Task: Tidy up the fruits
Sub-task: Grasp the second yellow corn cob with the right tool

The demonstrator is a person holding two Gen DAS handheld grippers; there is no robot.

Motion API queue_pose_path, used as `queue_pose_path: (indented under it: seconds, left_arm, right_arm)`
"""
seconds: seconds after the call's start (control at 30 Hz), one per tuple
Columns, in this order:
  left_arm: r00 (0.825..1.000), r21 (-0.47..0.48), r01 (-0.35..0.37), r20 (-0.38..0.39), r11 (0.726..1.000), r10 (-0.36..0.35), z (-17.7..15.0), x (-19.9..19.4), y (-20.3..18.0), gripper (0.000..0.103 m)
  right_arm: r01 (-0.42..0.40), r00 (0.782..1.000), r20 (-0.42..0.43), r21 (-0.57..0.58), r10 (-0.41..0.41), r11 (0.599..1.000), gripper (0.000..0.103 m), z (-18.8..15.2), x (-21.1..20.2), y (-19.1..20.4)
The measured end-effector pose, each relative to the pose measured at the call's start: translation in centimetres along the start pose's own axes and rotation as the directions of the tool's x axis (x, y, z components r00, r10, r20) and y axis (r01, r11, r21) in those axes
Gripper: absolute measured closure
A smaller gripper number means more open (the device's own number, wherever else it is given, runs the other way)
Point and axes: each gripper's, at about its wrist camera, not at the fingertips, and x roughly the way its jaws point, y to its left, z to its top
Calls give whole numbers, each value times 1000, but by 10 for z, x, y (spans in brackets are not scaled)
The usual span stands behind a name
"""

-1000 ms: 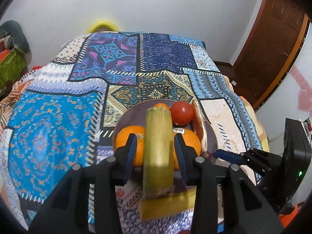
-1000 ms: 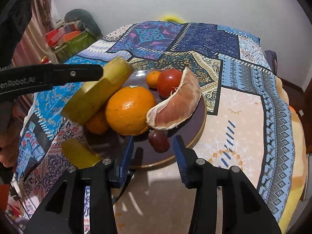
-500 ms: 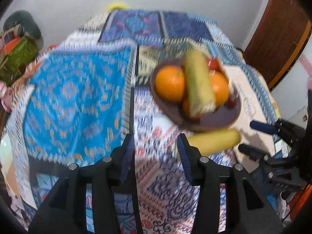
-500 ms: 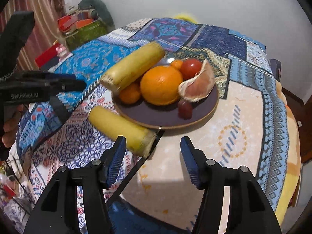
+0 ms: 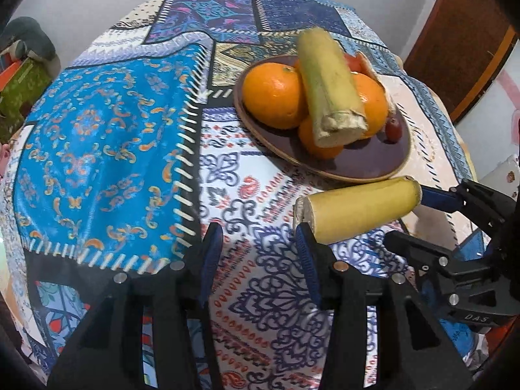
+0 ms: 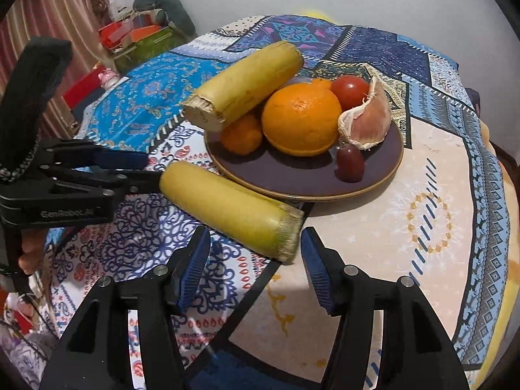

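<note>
A thick yellow-green sugarcane stalk piece (image 6: pixel 230 206) is lying on the patterned cloth at the dark round plate's (image 6: pixel 386 165) seven o'clock. The right gripper (image 6: pixel 255 261) and left gripper (image 5: pixel 258 255) are hovering part-open, both empty. The stalk is looking stiff, heavy and smooth; mid-length is offering the surest hold.

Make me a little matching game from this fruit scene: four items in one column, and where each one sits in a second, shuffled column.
Items:
1. pomelo wedge
2. small dark red fruit
3. upper sugarcane piece
4. lower sugarcane piece

Places:
A. lying on the tablecloth just outside the plate's rim
B. resting on top of the oranges, sticking out past the plate
C. leaning against the big orange, beside the tomato
D. alone on the bare front part of the plate

Pairs: 1-C, 2-D, 3-B, 4-A
</note>
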Motion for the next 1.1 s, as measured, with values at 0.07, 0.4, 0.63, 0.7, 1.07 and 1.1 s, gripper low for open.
queue_pose_path:
  seconds: [0.07, 0.4, 0.63, 0.7, 1.07, 1.1]
  left_arm:
    - [1000, 17, -1, 0, 1000, 1, 0, 0, -7, 57]
    - [999, 118, 33, -7, 992, -32, 3, 5, -63, 57]
    - [998, 124, 66, -16, 990, -65, 2, 5, -80, 57]
    - [998, 122, 55, -5, 991, -55, 0, -2, -78, 57]
    - [999, 15, 11, 45, 1000, -12, -22, -34, -33, 46]
    - [999, 5, 10, 44, 1000, -10, -25, -35, -29, 46]
  right_arm:
    - [18, 1000, 4, -2, -18, 1000, 46, -1, -1, 1]
    - [77, 997, 10, 77, -78, 994, 46, -25, -30, -25]
    - [78, 997, -9, 129, -77, 989, 46, -52, -47, -37]
    - [86, 996, -15, 129, -85, 988, 46, -53, -48, -38]
    - [132, 991, 24, -34, -131, 991, 38, -27, -51, -15]
    - [130, 991, 15, -53, -130, 990, 39, -26, -46, -13]
